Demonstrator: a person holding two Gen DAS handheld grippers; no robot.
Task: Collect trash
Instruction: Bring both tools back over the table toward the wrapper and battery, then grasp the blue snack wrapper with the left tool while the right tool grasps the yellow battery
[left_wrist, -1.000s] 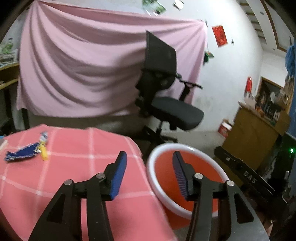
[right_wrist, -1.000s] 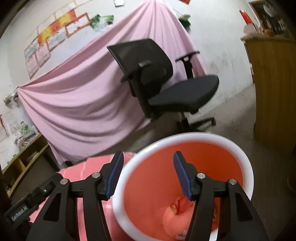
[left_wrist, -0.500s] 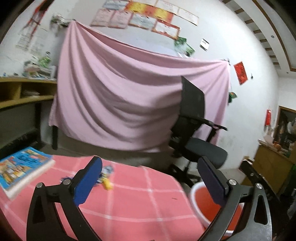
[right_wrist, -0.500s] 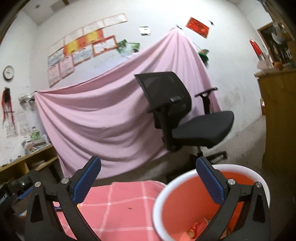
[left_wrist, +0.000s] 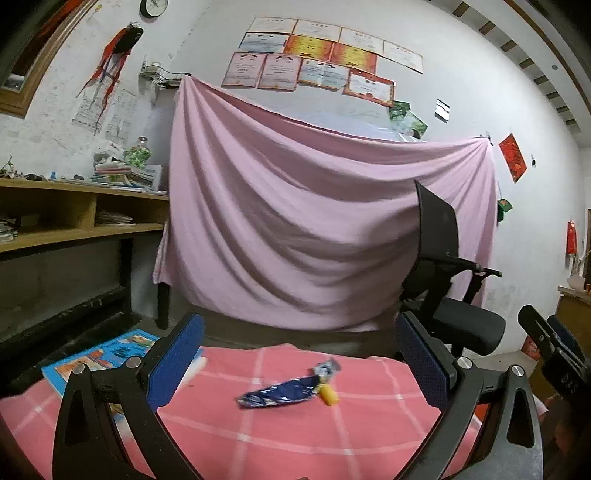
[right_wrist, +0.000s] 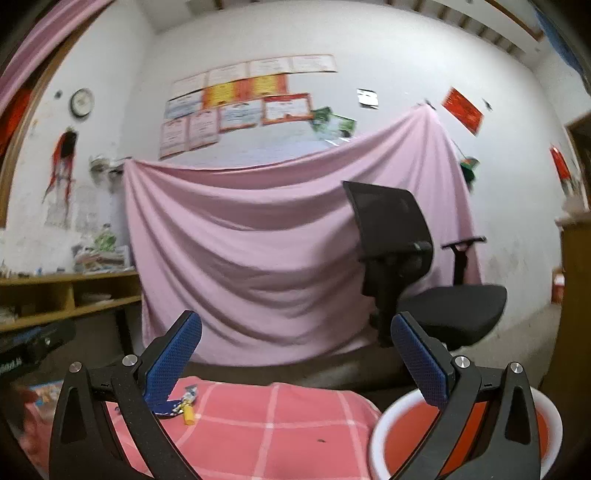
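A blue snack wrapper (left_wrist: 284, 391) lies on the pink checked tablecloth (left_wrist: 258, 424), with a small yellow piece (left_wrist: 328, 396) touching its right end. My left gripper (left_wrist: 299, 365) is open and empty, above the table, with the wrapper between and beyond its fingers. My right gripper (right_wrist: 295, 362) is open and empty, above the table's right edge. The wrapper (right_wrist: 173, 404) and yellow piece (right_wrist: 189, 415) show by its left finger. The red bin with a white rim (right_wrist: 380, 432) stands at the lower right, partly hidden by the right finger.
A colourful book (left_wrist: 99, 360) lies at the table's left edge. A black office chair (left_wrist: 450, 295) stands behind the table before a pink hanging sheet (left_wrist: 295, 229). Wooden shelves (left_wrist: 74, 221) line the left wall. A wooden cabinet (right_wrist: 576, 295) stands at right.
Both grippers have opened wide and tilted up from the bin toward the table. The left one has swung left, so the wrapper now lies between its fingers.
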